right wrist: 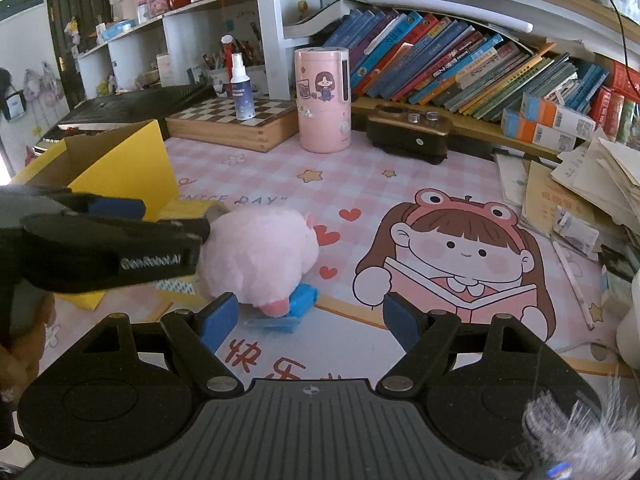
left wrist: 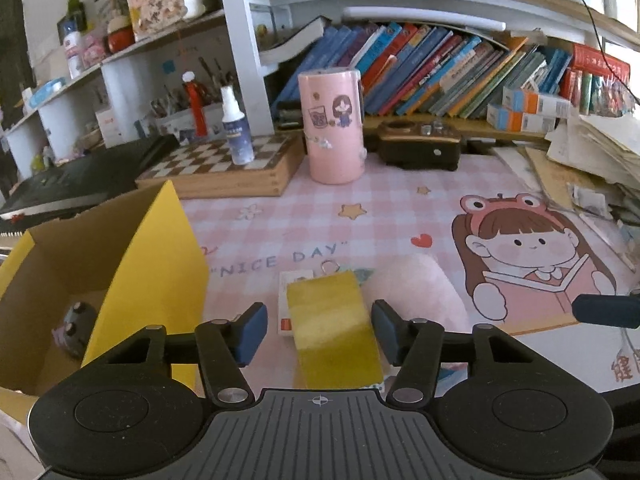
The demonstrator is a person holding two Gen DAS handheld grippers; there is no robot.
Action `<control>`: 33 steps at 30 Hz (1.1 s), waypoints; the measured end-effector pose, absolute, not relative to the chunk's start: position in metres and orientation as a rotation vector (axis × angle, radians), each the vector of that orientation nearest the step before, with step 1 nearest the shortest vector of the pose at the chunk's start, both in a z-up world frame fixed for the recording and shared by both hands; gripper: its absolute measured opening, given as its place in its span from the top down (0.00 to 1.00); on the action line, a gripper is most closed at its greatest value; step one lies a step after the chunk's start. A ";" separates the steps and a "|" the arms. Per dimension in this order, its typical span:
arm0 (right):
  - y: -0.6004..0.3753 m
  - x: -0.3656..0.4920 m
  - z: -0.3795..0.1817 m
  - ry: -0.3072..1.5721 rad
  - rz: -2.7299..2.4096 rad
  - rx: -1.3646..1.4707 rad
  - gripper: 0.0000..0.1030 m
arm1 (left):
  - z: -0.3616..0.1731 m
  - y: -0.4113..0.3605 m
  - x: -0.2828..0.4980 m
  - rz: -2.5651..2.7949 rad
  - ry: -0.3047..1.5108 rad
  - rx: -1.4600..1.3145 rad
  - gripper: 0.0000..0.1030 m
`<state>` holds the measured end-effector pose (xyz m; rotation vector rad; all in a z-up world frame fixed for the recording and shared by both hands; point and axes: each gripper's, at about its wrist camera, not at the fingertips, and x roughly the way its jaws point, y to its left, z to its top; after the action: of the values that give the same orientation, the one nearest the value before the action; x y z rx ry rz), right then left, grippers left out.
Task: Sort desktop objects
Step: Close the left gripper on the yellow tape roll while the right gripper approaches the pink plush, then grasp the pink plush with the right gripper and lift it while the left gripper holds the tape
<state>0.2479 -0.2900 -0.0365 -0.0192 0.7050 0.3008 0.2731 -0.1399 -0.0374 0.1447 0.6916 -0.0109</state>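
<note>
Left wrist view: my left claw [left wrist: 319, 333] straddles a yellow roll [left wrist: 334, 332], pads [left wrist: 252, 330] clear of its sides, so released. The roll lies on the pink surface [left wrist: 392, 208], touching a pink plush [left wrist: 416, 292]; a yellow box [left wrist: 132, 264] stands just left. Right wrist view: my right claw [right wrist: 310, 324] hangs released and empty, near the plush [right wrist: 260, 256], which sits on a blue item [right wrist: 302, 300]. Farther back, a pink canister [right wrist: 322, 100].

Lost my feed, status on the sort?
Left gripper jaws open around yellow block, no squeeze yet. Right gripper open, empty. Pink plush crowds the block.
</note>
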 end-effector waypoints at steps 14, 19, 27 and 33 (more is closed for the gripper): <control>-0.289 0.261 -0.040 0.711 0.323 -0.022 0.24 | -0.043 -0.138 0.287 -0.014 0.707 0.115 0.56; -0.287 0.262 -0.040 0.706 0.336 -0.024 0.24 | -0.038 -0.125 0.285 -0.026 0.722 0.013 0.61; -0.279 0.269 -0.040 0.698 0.371 -0.014 0.22 | -0.015 -0.104 0.262 0.001 0.671 -0.065 0.61; -0.263 0.283 -0.045 0.719 0.427 -0.020 0.16 | -0.003 -0.092 0.244 0.039 0.652 -0.072 0.61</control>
<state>0.2829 -0.2626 -0.0449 -0.0198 0.7187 0.4266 0.2439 -0.0920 -0.0033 -0.0723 0.6518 0.0389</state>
